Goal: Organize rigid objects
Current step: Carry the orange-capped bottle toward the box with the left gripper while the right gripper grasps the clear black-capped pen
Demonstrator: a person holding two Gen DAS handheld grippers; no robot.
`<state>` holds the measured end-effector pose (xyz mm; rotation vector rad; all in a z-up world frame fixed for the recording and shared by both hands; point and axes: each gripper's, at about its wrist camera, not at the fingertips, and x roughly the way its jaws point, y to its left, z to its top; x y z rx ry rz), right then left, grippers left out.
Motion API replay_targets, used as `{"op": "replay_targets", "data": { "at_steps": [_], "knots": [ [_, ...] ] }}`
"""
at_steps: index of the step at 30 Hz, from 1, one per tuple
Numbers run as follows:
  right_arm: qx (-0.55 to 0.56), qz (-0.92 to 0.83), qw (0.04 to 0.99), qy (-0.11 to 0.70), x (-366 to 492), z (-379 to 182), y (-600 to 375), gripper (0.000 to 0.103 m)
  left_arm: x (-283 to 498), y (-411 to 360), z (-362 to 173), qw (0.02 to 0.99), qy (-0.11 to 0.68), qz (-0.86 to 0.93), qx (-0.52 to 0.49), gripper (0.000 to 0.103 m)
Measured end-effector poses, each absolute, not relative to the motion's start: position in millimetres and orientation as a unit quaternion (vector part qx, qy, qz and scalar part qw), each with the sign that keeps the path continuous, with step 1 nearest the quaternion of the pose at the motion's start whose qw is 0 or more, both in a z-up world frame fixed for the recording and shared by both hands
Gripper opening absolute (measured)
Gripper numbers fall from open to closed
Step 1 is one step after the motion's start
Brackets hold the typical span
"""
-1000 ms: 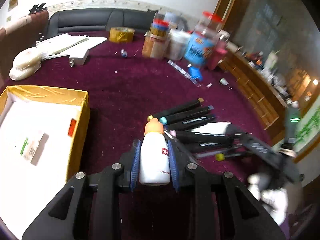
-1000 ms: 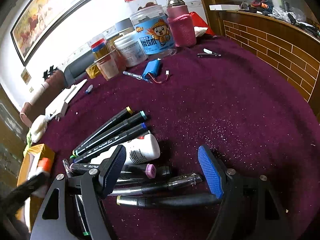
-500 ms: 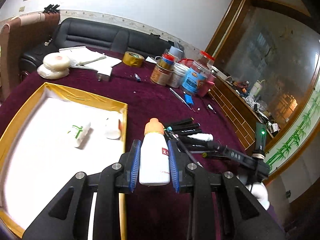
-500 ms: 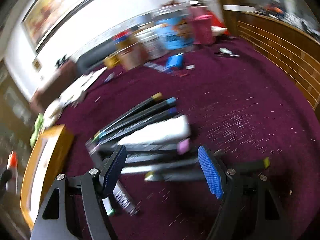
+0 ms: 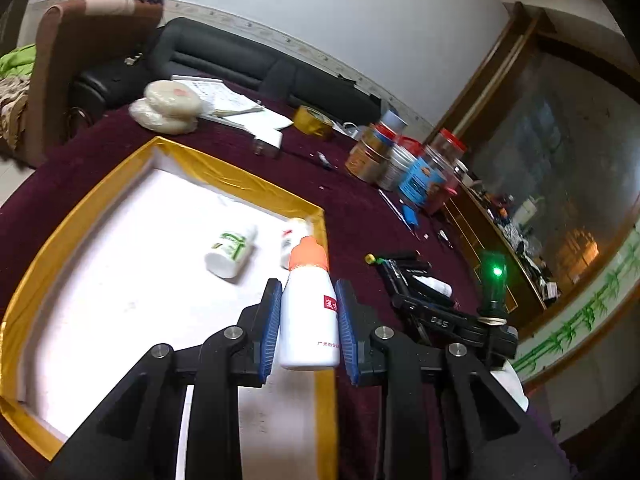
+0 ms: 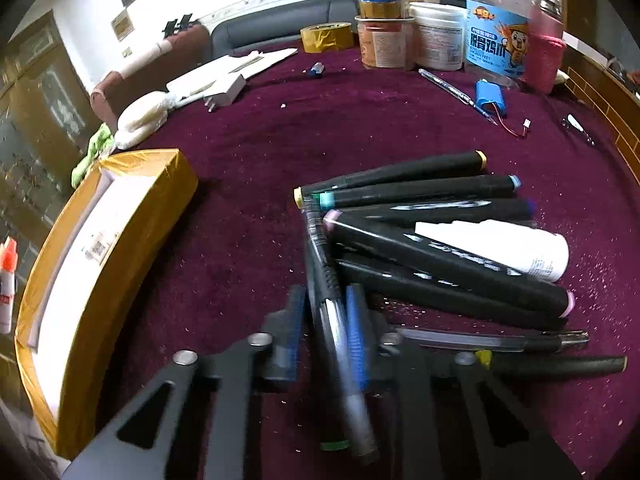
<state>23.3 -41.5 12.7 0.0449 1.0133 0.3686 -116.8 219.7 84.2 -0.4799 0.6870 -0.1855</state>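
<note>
My left gripper is shut on a white bottle with an orange cap, held above the right rim of the gold-edged white tray. Two small white bottles lie in the tray. My right gripper is shut around a clear pen at the near end of a pile of black markers and a white tube on the purple cloth. The tray also shows in the right wrist view, and the held bottle at its left edge.
Jars and tubs, a tape roll, a blue battery pack, papers and a charger stand at the back of the table. The wooden table edge curves at right.
My left gripper has lifted the orange-capped bottle from beside the markers and moved it left over the tray. My right gripper has swung left and closed on the clear pen.
</note>
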Motion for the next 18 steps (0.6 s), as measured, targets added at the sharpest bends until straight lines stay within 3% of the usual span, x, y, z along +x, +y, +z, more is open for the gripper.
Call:
{"op": "replay_targets", "data": {
  "at_steps": [9,18],
  "knots": [
    [0.099,0.208,0.847,0.479,11.3,30.2,-58.2,0.013,-117.6,246.1,70.9,0.901,0.340,-0.072,-0.261,0.024],
    [0.111,0.192,0.838,0.498,14.7,11.9,-63.1,0.014,-116.5,246.4,69.2,0.899,0.343,-0.078,-0.260,0.024]
  ]
}}
